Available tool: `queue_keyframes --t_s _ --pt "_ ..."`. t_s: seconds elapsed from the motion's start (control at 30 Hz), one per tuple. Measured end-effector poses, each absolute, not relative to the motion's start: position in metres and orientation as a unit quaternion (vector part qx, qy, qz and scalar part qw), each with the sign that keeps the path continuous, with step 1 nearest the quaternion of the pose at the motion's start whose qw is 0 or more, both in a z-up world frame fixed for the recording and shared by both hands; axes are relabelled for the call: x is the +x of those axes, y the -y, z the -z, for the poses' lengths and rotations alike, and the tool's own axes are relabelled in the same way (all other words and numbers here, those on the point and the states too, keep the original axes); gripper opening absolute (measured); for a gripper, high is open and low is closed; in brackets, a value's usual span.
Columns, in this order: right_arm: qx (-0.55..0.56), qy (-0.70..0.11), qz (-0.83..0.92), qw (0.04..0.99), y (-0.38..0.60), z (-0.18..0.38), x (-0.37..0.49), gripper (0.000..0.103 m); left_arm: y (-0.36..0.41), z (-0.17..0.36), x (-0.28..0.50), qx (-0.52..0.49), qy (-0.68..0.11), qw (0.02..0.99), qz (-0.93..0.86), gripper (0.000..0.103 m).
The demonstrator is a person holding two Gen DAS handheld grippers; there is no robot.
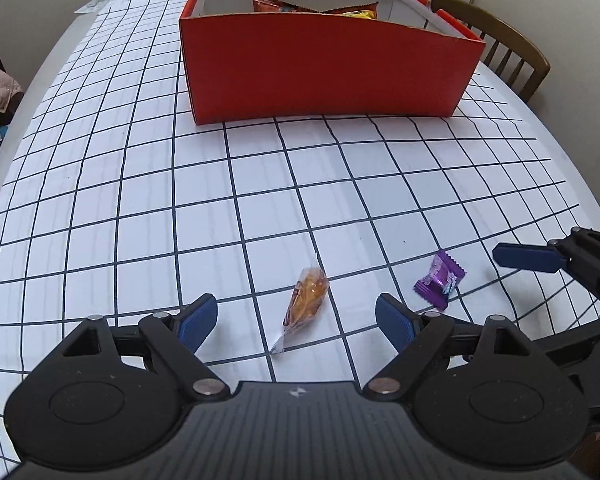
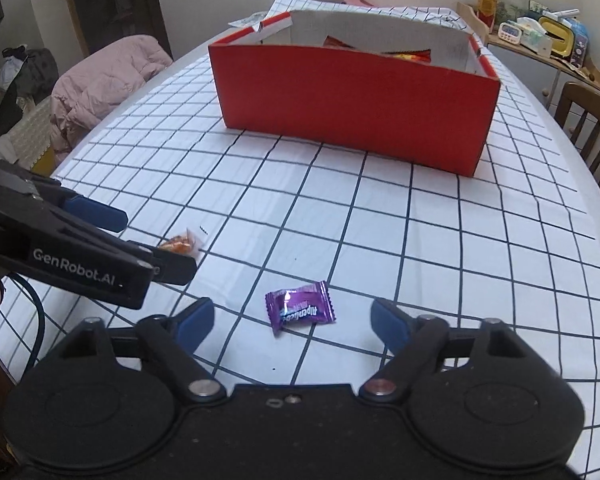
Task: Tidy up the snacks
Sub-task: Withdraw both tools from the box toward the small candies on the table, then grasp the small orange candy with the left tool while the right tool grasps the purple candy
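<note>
Left wrist view showed the left gripper [image 1: 296, 314] low over the checked tablecloth [image 1: 120, 200], jaws wide apart around an orange wrapped candy [image 1: 306, 294] lying untouched between them. Just beside it, the right gripper [image 2: 292, 320] stood with its jaws apart too, a purple wrapped candy [image 2: 300, 307] flat on the cloth between its blue pads [image 2: 196, 320], not pressed. Beyond both sat the red box [image 1: 324, 68], snack packets [image 2: 410, 55] inside.
</note>
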State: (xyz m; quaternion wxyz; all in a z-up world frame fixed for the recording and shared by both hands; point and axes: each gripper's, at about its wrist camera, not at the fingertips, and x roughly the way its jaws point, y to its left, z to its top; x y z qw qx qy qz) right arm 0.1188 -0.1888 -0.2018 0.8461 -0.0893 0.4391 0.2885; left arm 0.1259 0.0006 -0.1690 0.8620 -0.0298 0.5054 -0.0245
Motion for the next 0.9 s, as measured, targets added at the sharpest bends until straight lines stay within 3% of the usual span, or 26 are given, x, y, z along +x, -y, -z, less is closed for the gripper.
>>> queue_keyframes --t_s 0.27,0.4,0.47,0.6,0.83,0.9 --pt "-0.098 -0.443 -0.3 0.839 0.184 0.209 0.126 0.069 -0.003 0.175 0.132 -0.041 -0.503 0.863 0.019 0.085" --pt "-0.099 -0.452 -0.302 0.833 0.184 0.213 0.128 0.06 -0.002 0.178 0.134 -0.043 -0.508 0.86 0.021 0.079" --pt "-0.104 -0.449 -0.302 0.834 0.183 0.213 0.128 0.058 -0.003 0.179 0.136 -0.045 -0.51 0.858 0.02 0.069" --pt "-0.106 -0.448 -0.3 0.836 0.184 0.213 0.129 0.05 -0.002 0.18 0.138 -0.043 -0.508 0.86 0.018 0.063" --pt "-0.116 -0.442 -0.293 0.84 0.183 0.212 0.127 0.033 -0.002 0.177 0.138 -0.052 -0.507 0.86 0.017 0.031" --pt "-0.118 -0.44 -0.292 0.841 0.183 0.211 0.126 0.03 -0.001 0.177 0.138 -0.05 -0.507 0.86 0.015 0.026"
